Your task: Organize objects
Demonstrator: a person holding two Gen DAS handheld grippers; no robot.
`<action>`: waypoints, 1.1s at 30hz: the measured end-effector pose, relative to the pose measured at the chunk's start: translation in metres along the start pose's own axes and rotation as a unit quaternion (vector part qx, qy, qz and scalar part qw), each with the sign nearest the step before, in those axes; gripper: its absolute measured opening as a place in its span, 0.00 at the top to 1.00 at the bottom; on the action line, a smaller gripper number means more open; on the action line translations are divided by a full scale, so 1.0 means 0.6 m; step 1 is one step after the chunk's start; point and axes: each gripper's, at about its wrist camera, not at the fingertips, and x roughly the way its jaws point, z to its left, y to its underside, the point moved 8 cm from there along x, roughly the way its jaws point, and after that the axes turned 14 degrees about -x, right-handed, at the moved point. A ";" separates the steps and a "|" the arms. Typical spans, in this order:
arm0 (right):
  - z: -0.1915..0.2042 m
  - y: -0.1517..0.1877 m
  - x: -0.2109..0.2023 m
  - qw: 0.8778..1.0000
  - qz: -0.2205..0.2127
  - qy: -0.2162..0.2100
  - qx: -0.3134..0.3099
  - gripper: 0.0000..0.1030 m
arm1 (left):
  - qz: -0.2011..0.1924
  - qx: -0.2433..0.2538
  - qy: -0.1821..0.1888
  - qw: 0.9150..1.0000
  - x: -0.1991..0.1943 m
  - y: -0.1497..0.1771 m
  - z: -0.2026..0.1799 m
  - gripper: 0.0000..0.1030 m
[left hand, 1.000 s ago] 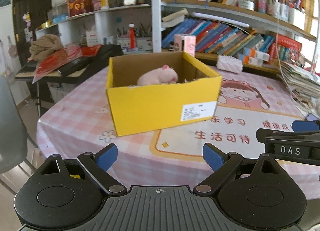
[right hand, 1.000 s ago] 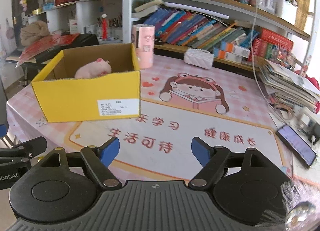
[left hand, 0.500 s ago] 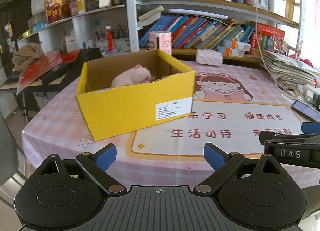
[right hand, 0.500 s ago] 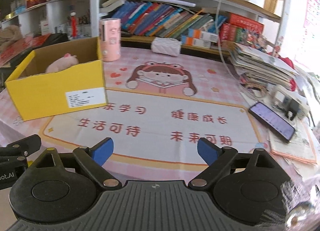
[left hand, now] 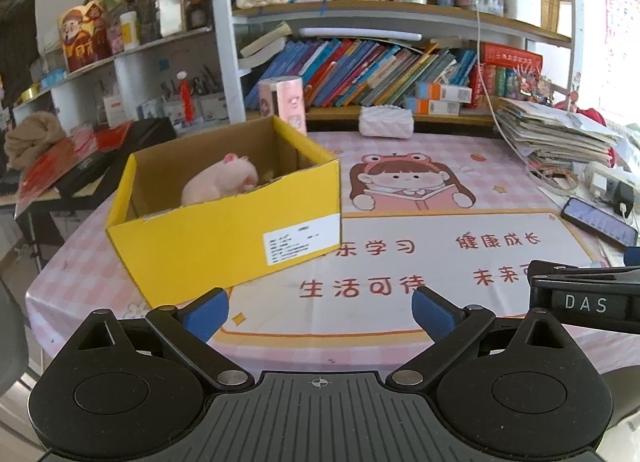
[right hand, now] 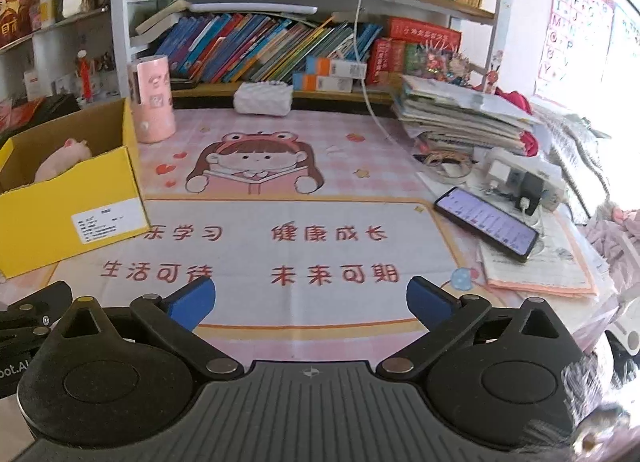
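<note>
Nearest, the left tongs [left hand: 320, 312] and the right tongs [right hand: 307, 300] both hover with blue pads spread apart, gripping nothing, over the near edge of the worktop [right hand: 320, 254]. Beyond them a yellow box [left hand: 224, 222] sits on the worktop's left part, and a pink plush pig [left hand: 220, 184] lies inside it. Farther right lies a phone [right hand: 486, 224]; behind stands a bookshelf [left hand: 380, 74].

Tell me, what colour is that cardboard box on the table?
Bright yellow outside, plain brown inside; the box shows best in the left wrist view.
</note>
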 end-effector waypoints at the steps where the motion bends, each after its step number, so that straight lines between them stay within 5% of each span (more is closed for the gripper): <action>1: -0.002 0.000 0.001 1.000 -0.001 0.002 -0.001 0.00 | 0.001 0.000 0.000 1.000 0.002 0.000 -0.003 0.03; 33: -0.011 0.023 0.017 0.999 0.025 0.025 -0.011 0.00 | 0.021 -0.003 -0.061 0.998 0.013 0.023 -0.026 0.03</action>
